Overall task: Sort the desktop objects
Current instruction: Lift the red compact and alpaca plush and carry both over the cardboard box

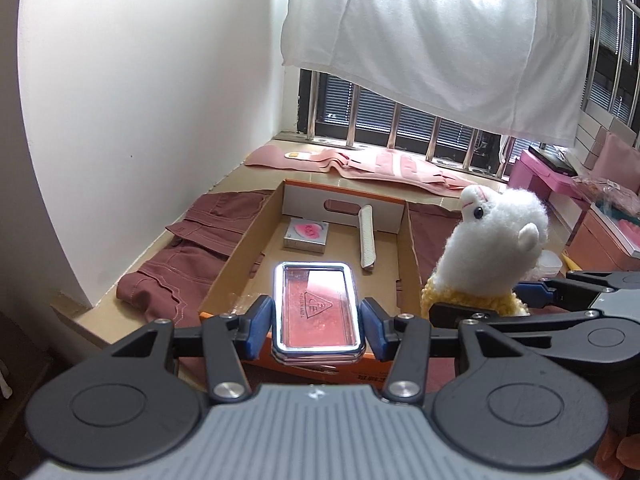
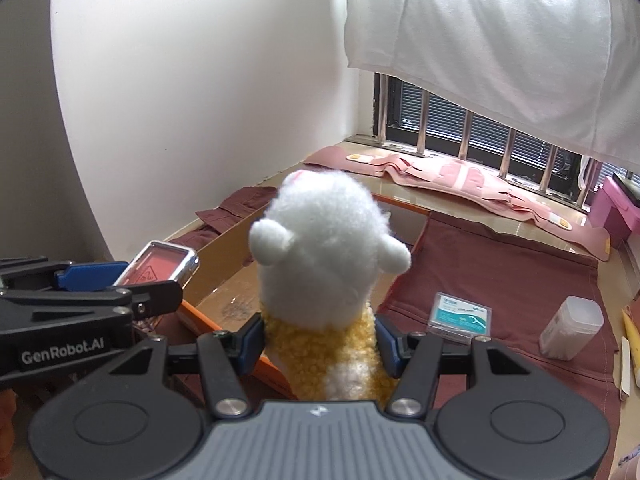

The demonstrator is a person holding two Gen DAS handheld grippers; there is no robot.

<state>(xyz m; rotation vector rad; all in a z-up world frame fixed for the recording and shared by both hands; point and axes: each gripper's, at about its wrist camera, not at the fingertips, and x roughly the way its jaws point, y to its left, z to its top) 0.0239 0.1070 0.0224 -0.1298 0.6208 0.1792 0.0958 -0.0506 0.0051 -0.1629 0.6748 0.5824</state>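
Chrome-rimmed and pink under a clear lid, a makeup compact (image 1: 319, 309) sits clamped between the blue pads of the left gripper (image 1: 319, 330), held above the near edge of an open cardboard box (image 1: 408, 248) with an orange outer rim. Inside the box lie a small silver carton printed with a pink heart (image 1: 306, 234) and a white nail file (image 1: 367, 237) leaning toward the back wall; the two are apart. To the right, the right gripper (image 2: 319, 344) closes its fingers on the yellow, woolly body of a white plush alpaca (image 2: 324, 256), which stands upright with its head above the jaws and faces the box. In the right wrist view the toy hangs over the near right corner of the box, while the left gripper (image 2: 120, 280) and its compact (image 2: 160, 266) appear at the left, just beside it. The box rests on a maroon cloth (image 2: 500, 272) spread over a tan ledge below a barred window (image 1: 400, 120). On that cloth, to the right of the box, lie a clear dental floss pick case (image 2: 460, 317) and a translucent lidded container (image 2: 572, 328), well apart from the grippers. A pink fabric piece (image 1: 380, 166) stretches along the window sill, and a white towel (image 1: 440, 32) hangs overhead.
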